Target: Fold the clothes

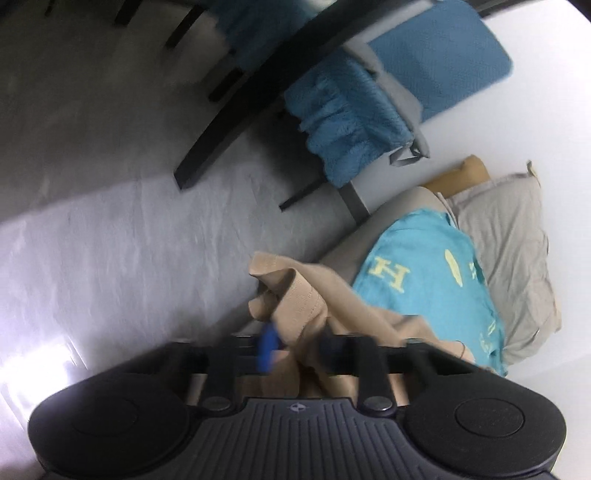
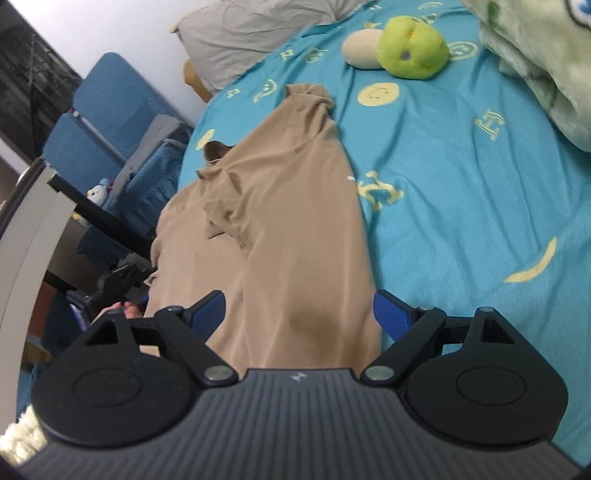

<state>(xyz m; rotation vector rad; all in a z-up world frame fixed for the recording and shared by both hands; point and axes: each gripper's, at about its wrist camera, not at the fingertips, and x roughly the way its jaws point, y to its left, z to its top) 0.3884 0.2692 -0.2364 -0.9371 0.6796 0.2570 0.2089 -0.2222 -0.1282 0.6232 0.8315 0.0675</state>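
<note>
So far: the folding is at its beginning; I judge that no finished fold is visible yet.
Garment: a beige garment (image 2: pixel 280 206) lies lengthwise on the bed (image 2: pixel 461 192), over the turquoise sheet with yellow letters and smiley faces. It is wrinkled and bunched, mostly at the far end and at the side near the bed edge.
Left gripper (image 1: pixel 291 354): its fingers are drawn narrow and pinch the beige cloth at the bed edge; a ribbed band of the garment stands up just beyond them. The picture is blurred here, so I cannot tell exactly how much cloth is caught.
Right gripper (image 2: pixel 299 317): its fingers stand wide, one at each side of the near end of the garment. The blue pads do not press the cloth, so nothing is held on this side.
Done: one edge of the garment seems taken by the left side.
Left to do: in my judgement, to take the near end with the right side, to spread the cloth flat, then to make all the folds.
Around: a green plush toy (image 2: pixel 412 48) and a grey pillow (image 2: pixel 255 33) lie at the far part of the bed, well apart from the garment; a blue chair (image 1: pixel 436 55) stands beside the bed.
</note>
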